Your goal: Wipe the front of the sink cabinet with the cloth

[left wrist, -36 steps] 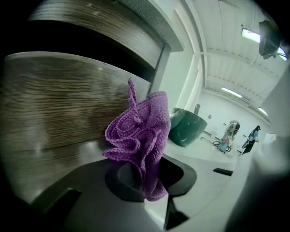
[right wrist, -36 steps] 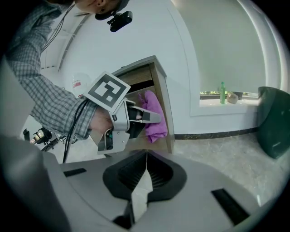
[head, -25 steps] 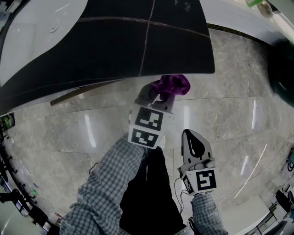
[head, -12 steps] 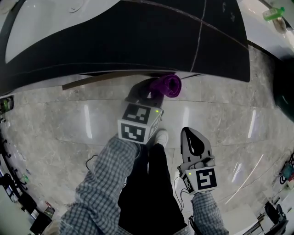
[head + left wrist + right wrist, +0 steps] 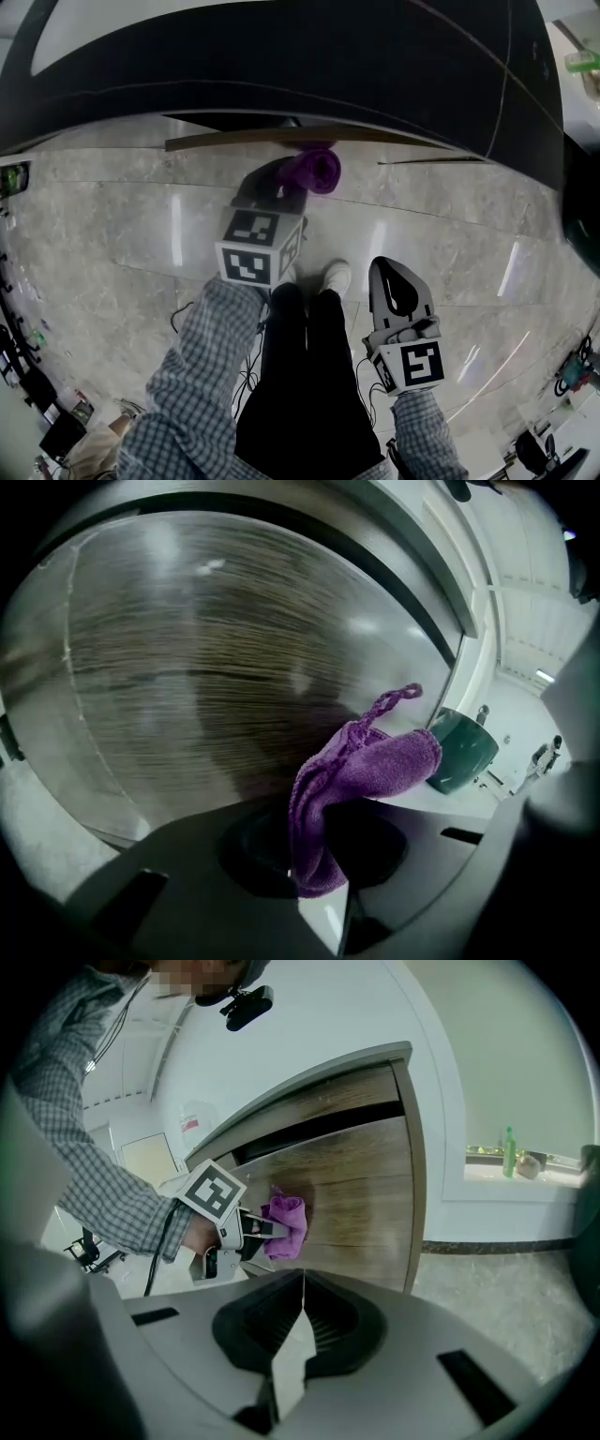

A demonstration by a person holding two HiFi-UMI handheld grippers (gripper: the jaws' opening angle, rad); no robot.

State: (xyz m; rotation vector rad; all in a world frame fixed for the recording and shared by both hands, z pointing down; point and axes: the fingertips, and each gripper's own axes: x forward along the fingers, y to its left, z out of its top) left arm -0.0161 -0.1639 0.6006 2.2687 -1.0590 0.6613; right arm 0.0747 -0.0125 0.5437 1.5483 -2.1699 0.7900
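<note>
In the head view, the left gripper [image 5: 281, 187] reached forward from a checked sleeve [image 5: 202, 366], its claw clamped on the purple cloth [image 5: 314, 171], which sat bunched right at the bottom edge of the dark cabinet front [image 5: 328, 75], above the pale marble floor [image 5: 122, 234]. The right gripper [image 5: 388, 274] hung well back from the cabinet, beside the person's white shoe [image 5: 336, 277], and touched nothing. In the left gripper view, the jaws were shut on the cloth's lower fold; the rest bulged up and to the right, a thin cord loop sticking out of its top, and the wood-grain front filled nearly everything behind it. A dark green container [image 5: 461, 750] stood past the cabinet's right edge. In the right gripper view, that gripper's own jaws met tip to tip with nothing between them. Beyond them the left gripper held the cloth against the lower wooden panel — below the dark gap between the two panels and towards the left end. A green bottle [image 5: 509, 1150] stood on a ledge far right.
</note>
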